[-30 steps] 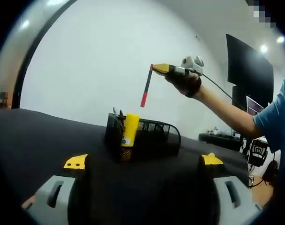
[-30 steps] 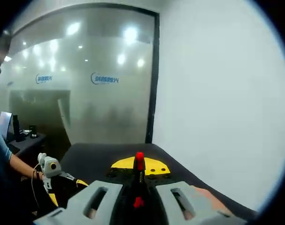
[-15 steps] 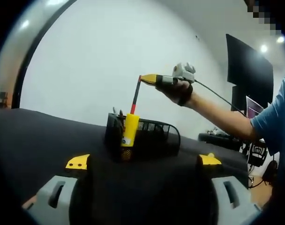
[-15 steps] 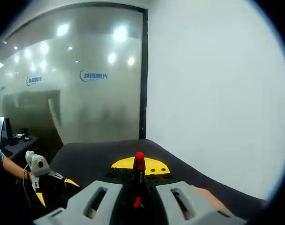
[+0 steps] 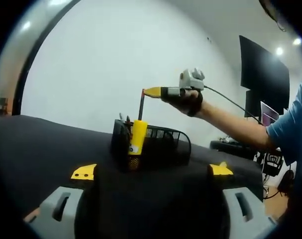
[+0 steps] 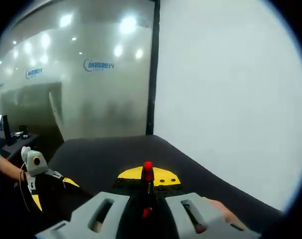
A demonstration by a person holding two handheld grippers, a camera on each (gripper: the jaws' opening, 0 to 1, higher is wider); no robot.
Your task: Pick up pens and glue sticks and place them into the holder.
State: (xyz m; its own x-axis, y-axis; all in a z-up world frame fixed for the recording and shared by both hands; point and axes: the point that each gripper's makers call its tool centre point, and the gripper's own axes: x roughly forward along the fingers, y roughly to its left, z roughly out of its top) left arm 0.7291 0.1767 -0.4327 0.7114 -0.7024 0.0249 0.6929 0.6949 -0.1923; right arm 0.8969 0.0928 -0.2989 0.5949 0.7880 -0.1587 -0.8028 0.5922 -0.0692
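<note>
In the left gripper view we see our left gripper (image 5: pixel 151 172) low at the bottom, its grey fingers (image 5: pixel 56 211) with yellow tips spread wide apart and holding nothing, over the dark matte bench (image 5: pixel 36 144). Past them, near the middle of the bench, stands the holder (image 5: pixel 158 147), a black wire-mesh box with a rounded right end and an open top. A yellow glue stick (image 5: pixel 137 137) stands upright at its left front corner; we cannot tell whether it sits inside the mesh or just against it. Directly above it the pen (image 5: pixel 141 105), thin and dark, hangs upright with its lower end hidden behind the glue stick, its top pinched in the yellow tip of the right gripper (image 5: pixel 153 92), which a hand (image 5: pixel 186 99) holds level. There is open bench left of the holder; a plain white wall rises behind, with a black screen (image 5: pixel 262 74) to the right.

In the right gripper view the left gripper (image 6: pixel 39 181) shows at the left edge, and the right gripper (image 6: pixel 148 186) has its fingers closed on the pen (image 6: pixel 148 172), whose red end points up.
</note>
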